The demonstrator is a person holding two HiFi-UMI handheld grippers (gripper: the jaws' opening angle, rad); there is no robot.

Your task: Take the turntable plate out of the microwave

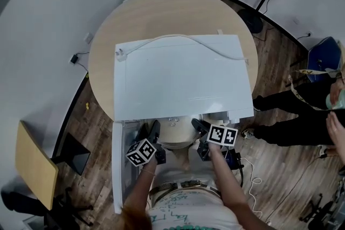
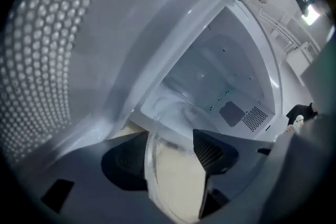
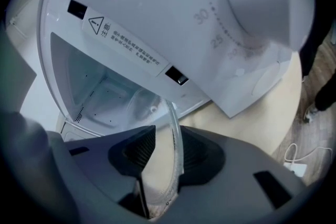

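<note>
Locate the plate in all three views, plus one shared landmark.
Head view: plate low centre, just in front of the microwave.
Left gripper view: plate bottom centre, edge-on between the jaws.
Right gripper view: plate bottom centre, edge-on between the jaws.
Shared landmark: the microwave, seen from above in the head view; both gripper views look into its open cavity.

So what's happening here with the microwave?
A person is working at an open microwave on a round table, holding tongs in each hand. The right tongs grip the rim of the glass turntable plate, held just in front of the oven's opening. The left tongs are open, with the plate's other edge between them.
</note>
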